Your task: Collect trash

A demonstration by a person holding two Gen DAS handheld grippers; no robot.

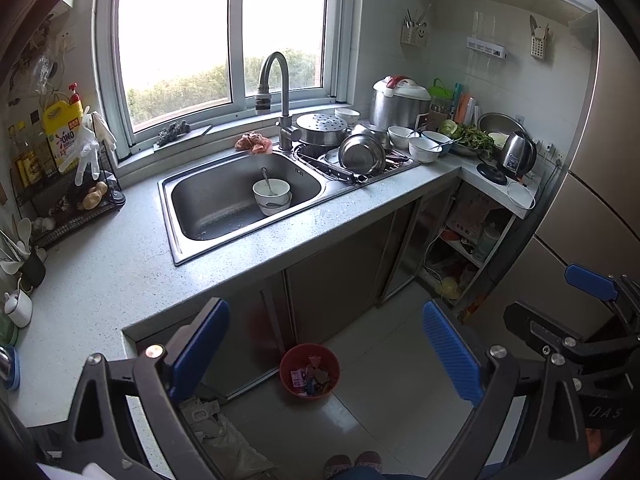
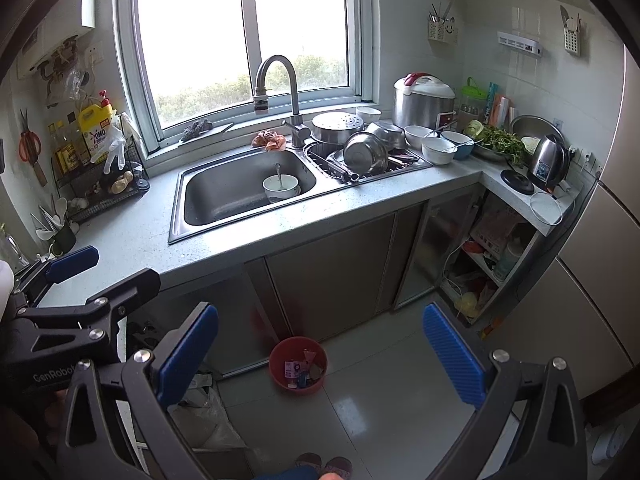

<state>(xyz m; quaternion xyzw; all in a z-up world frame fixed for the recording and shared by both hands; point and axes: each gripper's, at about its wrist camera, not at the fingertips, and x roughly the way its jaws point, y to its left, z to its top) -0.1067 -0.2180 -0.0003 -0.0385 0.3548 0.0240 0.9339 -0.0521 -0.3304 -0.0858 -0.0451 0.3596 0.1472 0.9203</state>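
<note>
Both your claws, left claw and right claw, are spread, empty. Red trash bin sits on the floor by the cabinet; a careless rim grab could tip it.

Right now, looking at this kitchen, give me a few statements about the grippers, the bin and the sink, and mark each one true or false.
1. The red bin stands on the floor in front of the cabinets. True.
2. The bin is empty. False: packaging and scraps lie inside it.
3. The left gripper is open and holds nothing. True.
4. The right gripper is shut on a piece of trash. False: its jaws stand wide apart with nothing between them.
5. A white bowl with a spoon in it sits in the sink. True.
6. The kettle stands on the windowsill. False: it stands on the counter at the far right corner.
</note>
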